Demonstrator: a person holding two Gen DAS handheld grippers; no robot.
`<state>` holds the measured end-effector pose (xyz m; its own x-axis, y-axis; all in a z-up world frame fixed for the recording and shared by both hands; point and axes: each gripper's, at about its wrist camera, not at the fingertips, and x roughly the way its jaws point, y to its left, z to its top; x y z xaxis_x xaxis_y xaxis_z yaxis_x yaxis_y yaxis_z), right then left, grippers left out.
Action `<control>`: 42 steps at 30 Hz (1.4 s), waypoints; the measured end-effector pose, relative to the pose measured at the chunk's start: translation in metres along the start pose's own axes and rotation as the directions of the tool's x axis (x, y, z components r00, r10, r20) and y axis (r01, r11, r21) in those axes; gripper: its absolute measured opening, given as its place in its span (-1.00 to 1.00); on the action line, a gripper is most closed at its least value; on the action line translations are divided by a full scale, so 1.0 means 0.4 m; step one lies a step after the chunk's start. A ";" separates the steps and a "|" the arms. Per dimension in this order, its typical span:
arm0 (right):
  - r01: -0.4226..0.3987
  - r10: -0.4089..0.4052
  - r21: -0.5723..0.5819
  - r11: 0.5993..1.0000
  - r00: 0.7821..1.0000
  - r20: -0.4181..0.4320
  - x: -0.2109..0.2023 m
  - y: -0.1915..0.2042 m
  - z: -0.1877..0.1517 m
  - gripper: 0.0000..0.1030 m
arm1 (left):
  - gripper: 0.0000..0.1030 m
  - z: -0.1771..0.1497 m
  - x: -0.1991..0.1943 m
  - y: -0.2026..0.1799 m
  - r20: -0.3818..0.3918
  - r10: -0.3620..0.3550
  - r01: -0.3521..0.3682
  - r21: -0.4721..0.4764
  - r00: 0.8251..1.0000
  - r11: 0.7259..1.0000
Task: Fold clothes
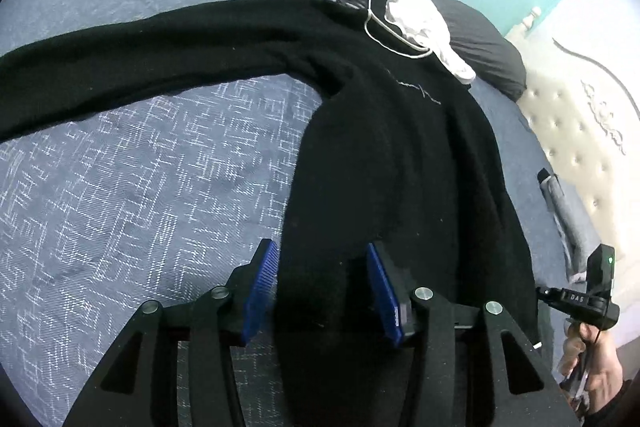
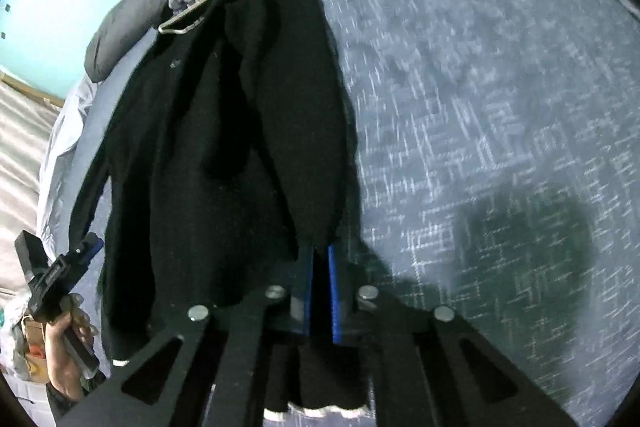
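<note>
Blue patterned bedspread (image 1: 132, 187) fills the left wrist view, teal wall at the top, a tufted headboard (image 1: 572, 115) at right. Across it lies the black sweater (image 1: 392, 163), body running down centre frame, one sleeve stretched off to the left edge. Left tongs (image 1: 322, 287) stand wide apart over the hem at lower centre, pads straddling the knit, gripping nothing that I can see. It looks soft, thick and limp, likely to sag and drag, so hem corners and cuffs are the sensible holds. A pile of white and grey clothes (image 1: 416, 15) crowds the collar end; open bedspread lies at left.

Over to the right wrist view: the sweater (image 2: 224, 131) hangs down centre-left, a sleeve laid over the body. Right tongs (image 2: 320, 291) are nearly closed, pinching dark cloth at the sleeve's end. Plenty of bare bedspread (image 2: 480, 107) at right; the bed's edge sits close at left, so folds are safer rightward.
</note>
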<state>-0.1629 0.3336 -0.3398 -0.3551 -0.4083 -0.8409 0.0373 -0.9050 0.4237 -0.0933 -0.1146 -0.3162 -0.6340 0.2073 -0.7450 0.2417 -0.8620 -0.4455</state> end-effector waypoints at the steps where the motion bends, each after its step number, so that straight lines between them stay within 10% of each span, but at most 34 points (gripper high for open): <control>1: 0.002 -0.002 -0.012 1.000 1.000 0.015 -0.013 0.002 0.004 -0.90 | -0.02 0.002 0.000 0.000 0.001 -0.003 0.003 -0.002 1.000 1.000; 15: 0.308 -0.298 -0.082 0.948 0.947 0.118 -0.239 -0.160 0.210 -0.91 | -0.02 0.004 0.005 0.004 -0.010 -0.001 0.001 -0.002 1.000 1.000; 30: 0.467 -0.463 -0.031 0.884 0.883 0.076 -0.210 -0.340 0.400 -0.89 | -0.02 0.009 0.022 0.007 -0.028 0.020 -0.019 0.013 0.999 1.000; 35: 0.539 -0.536 -0.016 0.842 0.840 0.077 -0.213 -0.388 0.383 -0.40 | -0.02 0.016 0.011 0.018 -0.017 0.017 -0.017 0.002 1.000 1.000; 39: 0.545 -0.542 0.011 0.838 0.831 0.127 -0.258 -0.403 0.357 -0.39 | -0.02 0.015 0.009 0.023 -0.021 0.010 -0.010 -0.004 1.000 1.000; 42: 0.477 -0.471 -0.009 0.879 0.870 0.143 -0.269 -0.365 0.327 -0.39 | -0.02 0.011 0.006 0.021 -0.029 -0.002 0.002 -0.002 1.000 1.000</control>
<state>-0.2522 0.5252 -0.2669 -0.4606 0.0880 -0.8832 -0.1282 -0.9912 -0.0320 -0.0960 -0.1236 -0.3195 -0.6129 0.2222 -0.7583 0.2424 -0.8605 -0.4481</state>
